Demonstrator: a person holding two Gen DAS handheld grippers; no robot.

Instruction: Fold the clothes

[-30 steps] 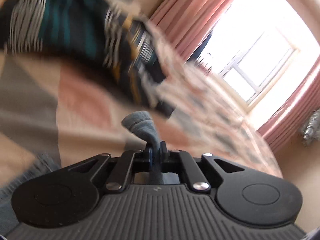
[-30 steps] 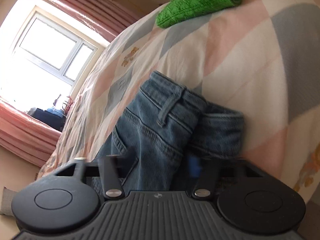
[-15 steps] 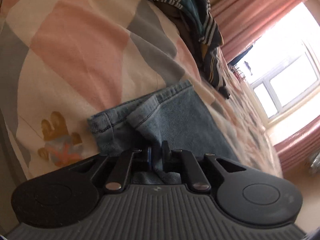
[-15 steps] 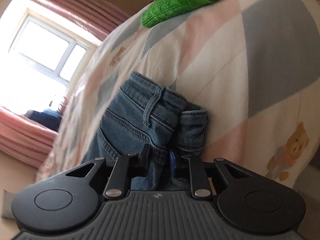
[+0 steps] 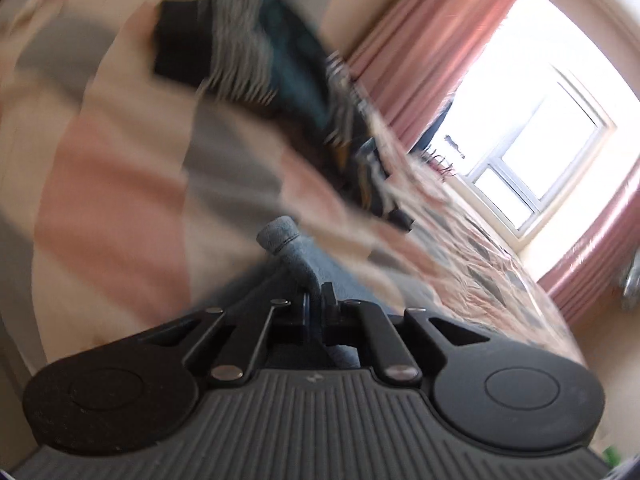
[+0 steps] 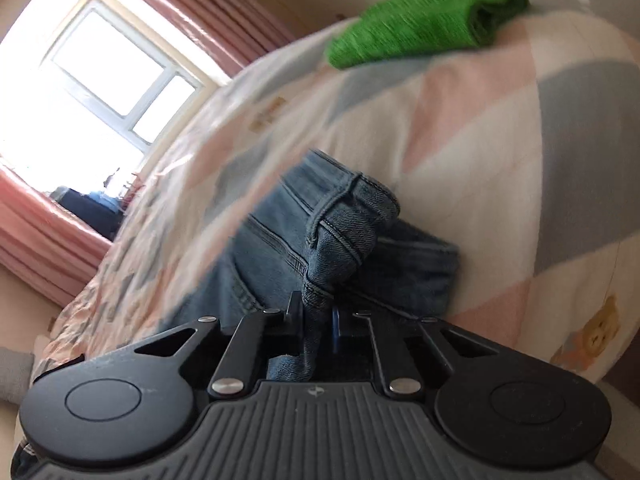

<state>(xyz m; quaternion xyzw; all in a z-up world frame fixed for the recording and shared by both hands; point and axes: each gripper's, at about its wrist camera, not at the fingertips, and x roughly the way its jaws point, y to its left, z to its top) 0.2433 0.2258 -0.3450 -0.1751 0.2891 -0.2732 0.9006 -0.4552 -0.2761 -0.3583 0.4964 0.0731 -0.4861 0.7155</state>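
Both jaws are clamped on the jeans [image 6: 320, 236]: the right gripper [image 6: 316, 316] at the bunched waistband, the left gripper [image 5: 318, 300] on a hem corner. Thick, heavy denim holds best at seams. Half a second ago it lay flat on the bed [image 6: 500, 128]; now both ends are lifted.

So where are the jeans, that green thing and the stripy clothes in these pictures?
jeans [image 6: 340, 216]: right wrist view, on the bunched waistband by the belt loop.
green knit garment [image 6: 420, 24]: right wrist view, on its folded top face.
striped clothes [image 5: 248, 52]: left wrist view, on the blurred striped part of the pile.
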